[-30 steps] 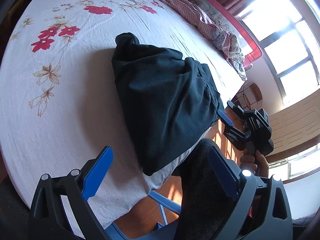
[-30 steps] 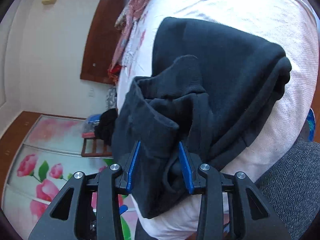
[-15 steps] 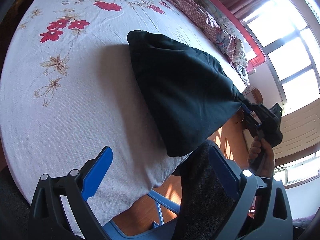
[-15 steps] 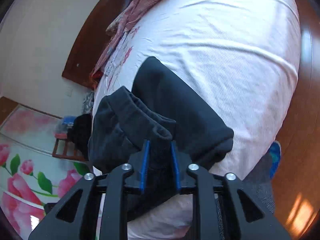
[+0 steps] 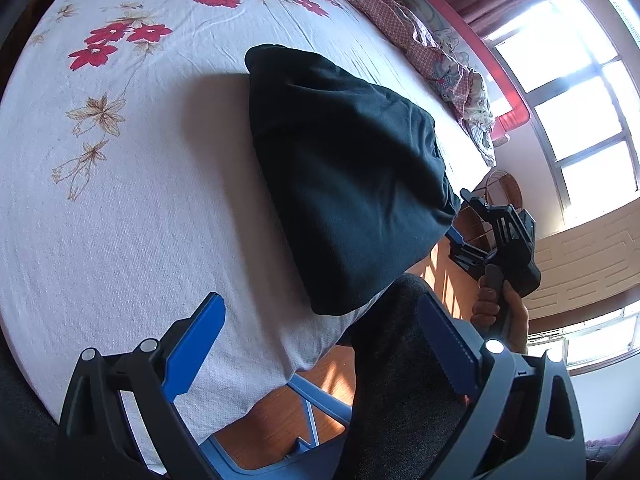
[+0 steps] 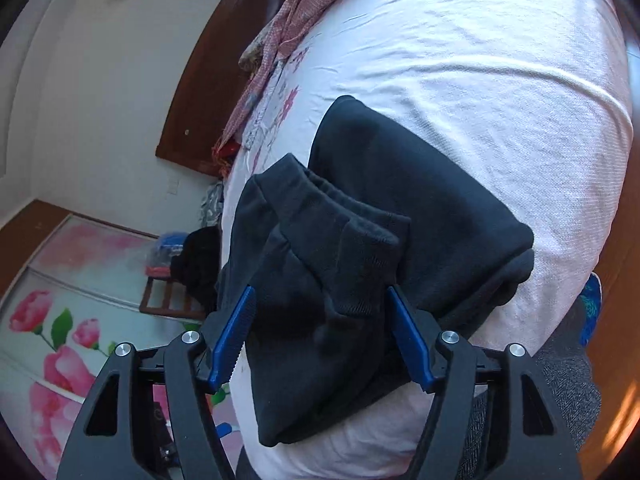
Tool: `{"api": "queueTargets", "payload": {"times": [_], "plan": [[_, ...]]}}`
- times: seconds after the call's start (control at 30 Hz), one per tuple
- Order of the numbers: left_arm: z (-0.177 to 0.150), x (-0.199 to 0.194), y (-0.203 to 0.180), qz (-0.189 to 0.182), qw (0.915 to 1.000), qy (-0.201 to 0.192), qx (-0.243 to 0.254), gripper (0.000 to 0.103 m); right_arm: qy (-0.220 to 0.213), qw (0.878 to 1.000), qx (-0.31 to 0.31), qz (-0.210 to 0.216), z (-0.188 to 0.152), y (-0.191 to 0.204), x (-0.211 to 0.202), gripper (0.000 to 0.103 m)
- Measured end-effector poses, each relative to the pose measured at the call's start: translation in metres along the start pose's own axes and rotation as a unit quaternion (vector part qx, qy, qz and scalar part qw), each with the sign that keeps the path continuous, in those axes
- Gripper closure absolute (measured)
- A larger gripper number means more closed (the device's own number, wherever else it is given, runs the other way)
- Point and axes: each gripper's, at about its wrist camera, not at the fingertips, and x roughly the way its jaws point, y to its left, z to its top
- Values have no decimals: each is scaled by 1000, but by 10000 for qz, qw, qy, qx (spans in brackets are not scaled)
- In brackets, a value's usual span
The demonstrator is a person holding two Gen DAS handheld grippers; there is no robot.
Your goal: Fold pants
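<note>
One pair of dark pants lies folded at the edge of a floral bed. Two grippers: the left gripper spread and empty, the right gripper opening, the waistband between its pads.

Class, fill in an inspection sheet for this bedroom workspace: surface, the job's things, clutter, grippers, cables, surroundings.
Surface: bed sheet, white with red flowers.
Job's things: black pants folded in a bundle at the bed's near edge.
Clutter: checked blanket bunched along the far side.
Grippers: left gripper open, nothing between its fingers; right gripper jaws opening, pants fabric between them.
Cables: nothing seen.
Surroundings: window, wooden floor, flowered wardrobe door.
</note>
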Motion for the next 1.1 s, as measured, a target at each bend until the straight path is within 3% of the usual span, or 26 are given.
{"api": "queueTargets", "payload": {"times": [0.03,0.17,0.2,0.23,0.27,0.4,0.5,0.57,0.67,0.73,0.77,0.8,0.87,0.9,0.97,1.0,1.1], "plan": [[0,-1,0,5,10000,-4,14,6,79,9997,-53,-221,-1,1,5,36],[-2,-1,6,43,10000,6,-76,6,44,9995,240,-195,-6,-12,11,37],[-2,-1,8,25,9999,19,-130,6,28,9993,322,-161,-6,-14,11,43],[-2,-2,10,6,9999,2,-165,6,123,9990,420,-133,-7,-15,13,70],[-3,-3,10,-9,9998,-35,-176,6,181,9985,519,-81,-7,-12,15,83],[-7,-2,11,-28,9998,-39,-182,5,113,9974,233,668,8,41,3,92],[-7,1,14,18,9996,40,-265,5,-436,9932,-265,1044,26,81,-27,93],[-4,1,15,43,9995,47,-303,5,-757,9903,-322,1122,35,83,-47,93],[-2,-3,10,15,9997,-43,-223,5,-953,9934,46,637,37,43,-56,93],[0,-3,6,5,9999,-69,-146,3,-875,9956,264,-211,26,2,-45,93],[0,0,5,6,9999,-62,-112,3,-753,9947,445,-536,19,-24,-34,87],[0,3,3,8,10000,-27,-88,3,-599,9929,798,-643,13,-53,-26,81],[0,12,0,40,10000,68,-42,3,-795,9877,1348,8,2,-81,-31,78],[0,16,-3,54,9999,116,16,3,-859,9877,1303,-81,2,-75,-38,75],[1,24,-13,176,9993,207,265,3,-995,9883,873,-762,4,-50,-56,57],[2,27,-19,236,9986,210,433,3,-1131,9867,634,-981,5,-36,-66,57],[8,34,-41,313,9959,87,846,3,-1183,9895,-118,-818,15,9,-75,57]]}}
